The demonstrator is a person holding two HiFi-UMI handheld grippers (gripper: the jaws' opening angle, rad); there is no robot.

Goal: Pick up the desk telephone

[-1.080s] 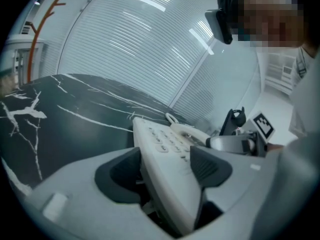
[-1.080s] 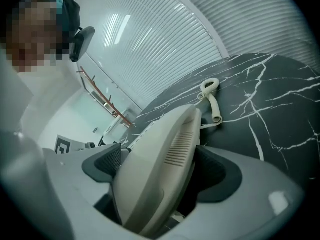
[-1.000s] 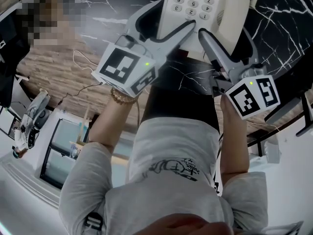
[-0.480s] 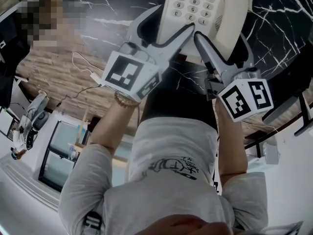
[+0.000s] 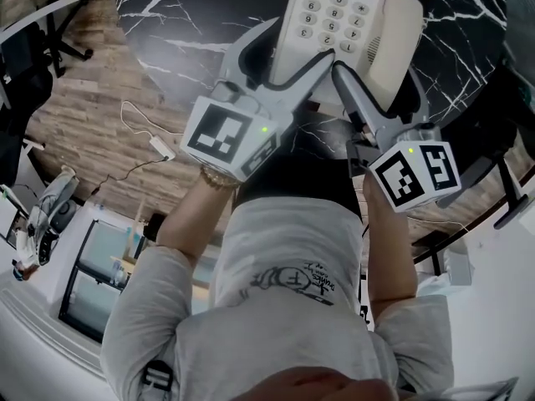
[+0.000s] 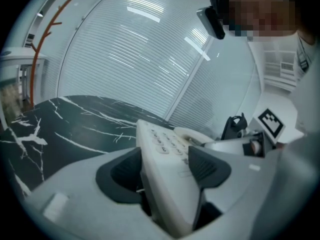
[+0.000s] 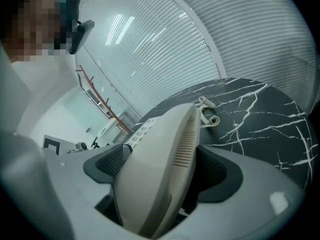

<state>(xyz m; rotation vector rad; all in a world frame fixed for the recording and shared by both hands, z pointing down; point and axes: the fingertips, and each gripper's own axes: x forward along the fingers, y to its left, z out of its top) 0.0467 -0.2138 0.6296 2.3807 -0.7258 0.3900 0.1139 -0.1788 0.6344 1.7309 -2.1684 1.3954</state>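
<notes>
Black marble with white veins forms the round table (image 5: pixel 180 11), which is set on a wood-patterned floor (image 5: pixel 84 132) before white slatted blinds (image 6: pixel 150 49). The cream desk telephone (image 5: pixel 347 23) is held near the table's near edge, keypad upward, with the handset laid in its cradle. Whether it is clear of the top cannot be told. Its keypad side is clamped between the jaws of the left gripper (image 5: pixel 297 38), which have just been drawn closer on it. Its handset side is clamped between the wide-set jaws of the right gripper (image 5: pixel 376 63). A coiled cord (image 7: pixel 209 111) is seen on the table beyond the telephone.
</notes>
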